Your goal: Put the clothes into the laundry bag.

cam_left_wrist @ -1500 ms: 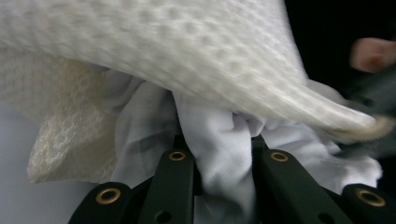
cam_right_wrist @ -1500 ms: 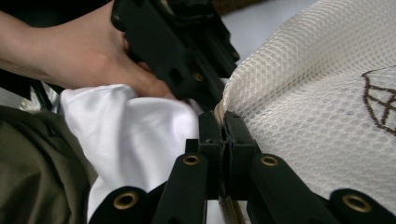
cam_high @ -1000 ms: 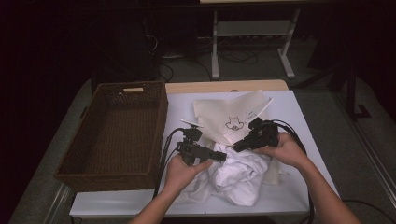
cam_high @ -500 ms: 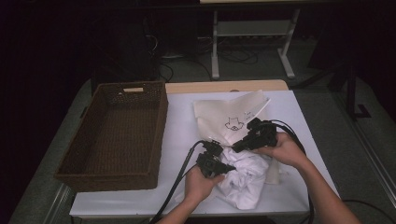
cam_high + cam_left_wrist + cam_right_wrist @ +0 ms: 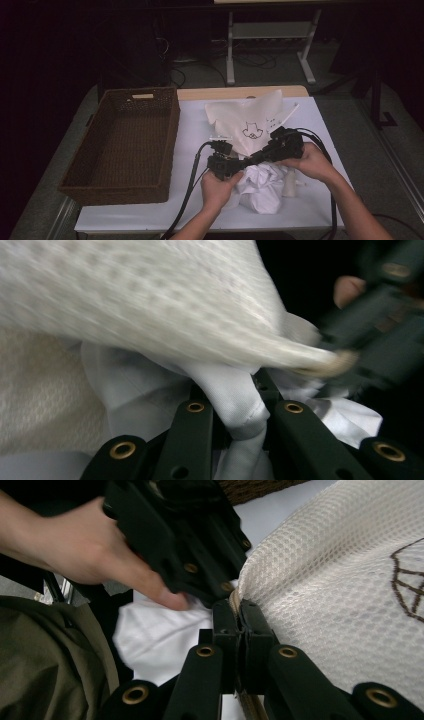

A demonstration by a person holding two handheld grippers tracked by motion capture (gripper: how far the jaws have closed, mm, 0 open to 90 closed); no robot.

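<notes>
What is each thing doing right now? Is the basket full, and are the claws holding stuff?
Basket: upright, nothing inside.
Mesh bag: lifted at one edge, partly over the cloth.
White cloth: crumpled on the table.
Left claw: just closed, pinching the white cloth.
Right claw: shut on the mesh bag's edge.

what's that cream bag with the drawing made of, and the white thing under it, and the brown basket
Cream bag: looks like a soft mesh fabric, matte; a honeycomb of small holes shows, with a cord-like rim.
White cloth: a smooth, thin woven textile, probably cotton or a blend; it creases, and a stitched hem shows where the left tongs pinch it.
Basket: dark brown wicker or rattan-style weave; natural or plastic, I can't tell.
</notes>
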